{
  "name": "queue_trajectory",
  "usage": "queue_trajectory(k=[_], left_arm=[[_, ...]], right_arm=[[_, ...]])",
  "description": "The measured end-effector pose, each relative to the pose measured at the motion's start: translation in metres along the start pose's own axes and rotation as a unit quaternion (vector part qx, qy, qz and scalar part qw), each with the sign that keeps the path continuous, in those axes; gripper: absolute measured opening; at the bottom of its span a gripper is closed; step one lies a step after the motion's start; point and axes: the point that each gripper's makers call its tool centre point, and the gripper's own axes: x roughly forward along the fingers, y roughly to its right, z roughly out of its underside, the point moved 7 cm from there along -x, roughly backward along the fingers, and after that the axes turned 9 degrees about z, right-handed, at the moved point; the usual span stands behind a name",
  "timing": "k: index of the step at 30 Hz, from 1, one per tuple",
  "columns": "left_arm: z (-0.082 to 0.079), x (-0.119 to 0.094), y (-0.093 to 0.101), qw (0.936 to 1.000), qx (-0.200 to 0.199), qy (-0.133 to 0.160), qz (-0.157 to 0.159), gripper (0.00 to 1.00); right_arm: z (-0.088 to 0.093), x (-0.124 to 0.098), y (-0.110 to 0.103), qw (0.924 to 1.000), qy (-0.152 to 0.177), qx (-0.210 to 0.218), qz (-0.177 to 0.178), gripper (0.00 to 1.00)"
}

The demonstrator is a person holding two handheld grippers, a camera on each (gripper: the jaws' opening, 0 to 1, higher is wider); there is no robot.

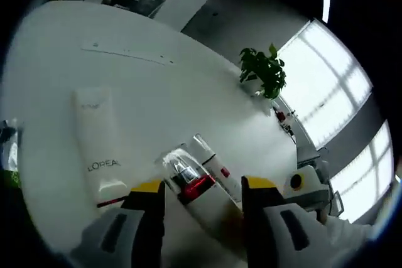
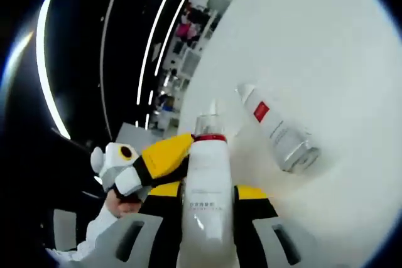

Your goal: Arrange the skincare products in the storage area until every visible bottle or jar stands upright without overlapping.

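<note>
A white bottle (image 2: 207, 186) with a red band and a clear cap sits between the jaws of my right gripper (image 2: 207, 191), which is shut on its body. Its capped end (image 1: 185, 177) lies between the wide-apart jaws of my left gripper (image 1: 202, 185), which is open. The left gripper (image 2: 160, 155) comes in from the left, one yellow jaw by the bottle's neck. A second bottle (image 2: 276, 130) with a red label lies on its side on the white table (image 2: 326, 48), also seen as the lying bottle (image 1: 217, 162). A white L'Oreal tube (image 1: 100, 149) lies flat to the left.
A potted plant (image 1: 264, 70) stands at the table's far edge near bright windows. Part of the right gripper (image 1: 304, 183) and a white sleeve (image 1: 333, 230) show at the lower right. Shelves and ceiling lights lie beyond the table.
</note>
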Motion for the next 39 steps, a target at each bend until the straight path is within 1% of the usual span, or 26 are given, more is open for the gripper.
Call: queue_trajectory(k=[2, 3, 4, 7, 8, 9, 10, 11, 12, 13, 17, 18, 19, 20, 22, 23, 24, 25, 26, 28, 29, 31, 32, 34, 35, 39], left_arm=[[0.001, -0.001, -0.001, 0.9999, 0.005, -0.006, -0.007, 0.42], [0.0, -0.001, -0.002, 0.9999, 0.004, -0.006, -0.008, 0.42], [0.0, -0.002, -0.002, 0.9999, -0.001, -0.007, -0.009, 0.42], [-0.003, -0.001, -0.006, 0.9998, -0.015, -0.011, -0.009, 0.41], [-0.003, 0.0, -0.008, 0.9996, -0.024, -0.01, -0.011, 0.4], [-0.003, 0.0, -0.008, 0.9995, -0.028, -0.01, -0.012, 0.4], [-0.004, 0.0, -0.008, 0.9994, -0.031, -0.01, -0.012, 0.39], [-0.004, 0.0, -0.008, 0.9994, -0.032, -0.01, -0.012, 0.39], [-0.004, 0.0, -0.008, 0.9993, -0.034, -0.011, -0.012, 0.39], [-0.002, 0.0, -0.005, 0.9993, -0.034, -0.012, -0.011, 0.39], [-0.001, -0.004, -0.002, 0.9989, -0.046, -0.008, -0.005, 0.37], [-0.002, -0.004, -0.001, 0.999, -0.044, -0.006, -0.003, 0.37], [-0.001, -0.006, 0.005, 0.9992, -0.04, -0.004, 0.001, 0.36], [-0.001, -0.006, 0.006, 0.9992, -0.039, -0.002, 0.003, 0.35], [-0.005, -0.007, 0.012, 0.9995, -0.02, 0.012, 0.021, 0.33], [-0.01, -0.007, 0.012, 0.9994, -0.015, 0.015, 0.026, 0.33], [-0.013, -0.007, 0.013, 0.9993, -0.008, 0.02, 0.032, 0.32], [-0.019, -0.007, 0.014, 0.9985, 0.007, 0.029, 0.046, 0.31], [-0.02, -0.009, 0.017, 0.9979, 0.02, 0.031, 0.053, 0.3], [-0.018, -0.012, 0.025, 0.9967, 0.043, 0.034, 0.06, 0.29], [-0.019, -0.013, 0.027, 0.996, 0.053, 0.035, 0.063, 0.29], [-0.018, -0.016, 0.032, 0.9945, 0.071, 0.036, 0.067, 0.29], [-0.02, -0.016, 0.032, 0.9933, 0.084, 0.035, 0.07, 0.29], [-0.023, -0.017, 0.031, 0.9904, 0.113, 0.031, 0.074, 0.29], [-0.024, -0.017, 0.031, 0.9892, 0.122, 0.03, 0.076, 0.29], [-0.031, -0.017, 0.029, 0.9824, 0.167, 0.032, 0.076, 0.29]], right_arm=[[-0.001, 0.001, -0.005, 1.0, 0.002, -0.009, -0.001, 0.23], [-0.003, 0.001, -0.004, 0.9992, 0.007, -0.038, 0.01, 0.23], [-0.003, 0.001, -0.005, 0.9984, 0.01, -0.053, 0.016, 0.23], [-0.003, 0.001, -0.007, 0.9968, 0.01, -0.076, 0.024, 0.23], [-0.004, 0.001, -0.006, 0.9949, 0.014, -0.095, 0.03, 0.23], [-0.005, 0.001, -0.007, 0.994, 0.017, -0.102, 0.035, 0.23], [-0.005, 0.001, -0.007, 0.9917, 0.018, -0.121, 0.04, 0.23], [-0.005, 0.001, -0.008, 0.9906, 0.017, -0.129, 0.043, 0.23], [-0.005, 0.001, -0.009, 0.9875, 0.017, -0.149, 0.05, 0.23], [-0.005, 0.001, -0.009, 0.9858, 0.017, -0.158, 0.053, 0.23], [-0.006, 0.002, -0.012, 0.984, 0.023, -0.168, 0.053, 0.23], [-0.007, 0.003, -0.013, 0.9804, 0.027, -0.187, 0.056, 0.23], [-0.007, 0.004, -0.013, 0.9767, 0.027, -0.204, 0.061, 0.23], [-0.006, 0.004, -0.015, 0.9752, 0.027, -0.21, 0.063, 0.23], [-0.006, 0.005, -0.017, 0.9741, 0.03, -0.215, 0.062, 0.23], [-0.007, 0.005, -0.018, 0.9712, 0.034, -0.227, 0.065, 0.23], [-0.008, 0.005, -0.019, 0.9671, 0.037, -0.242, 0.068, 0.23], [-0.009, 0.005, -0.019, 0.9615, 0.041, -0.262, 0.074, 0.23], [-0.009, 0.005, -0.02, 0.9533, 0.042, -0.287, 0.084, 0.23], [-0.01, 0.006, -0.023, 0.9447, 0.045, -0.311, 0.094, 0.23], [-0.01, 0.006, -0.024, 0.9451, 0.047, -0.31, 0.093, 0.23], [-0.01, 0.007, -0.025, 0.9408, 0.049, -0.322, 0.095, 0.23], [-0.01, 0.007, -0.025, 0.933, 0.05, -0.341, 0.103, 0.23], [-0.011, 0.008, -0.024, 0.9211, 0.051, -0.368, 0.117, 0.23], [-0.01, 0.008, -0.024, 0.9193, 0.051, -0.372, 0.118, 0.23], [-0.01, 0.01, -0.023, 0.92, 0.058, -0.37, 0.114, 0.23]])
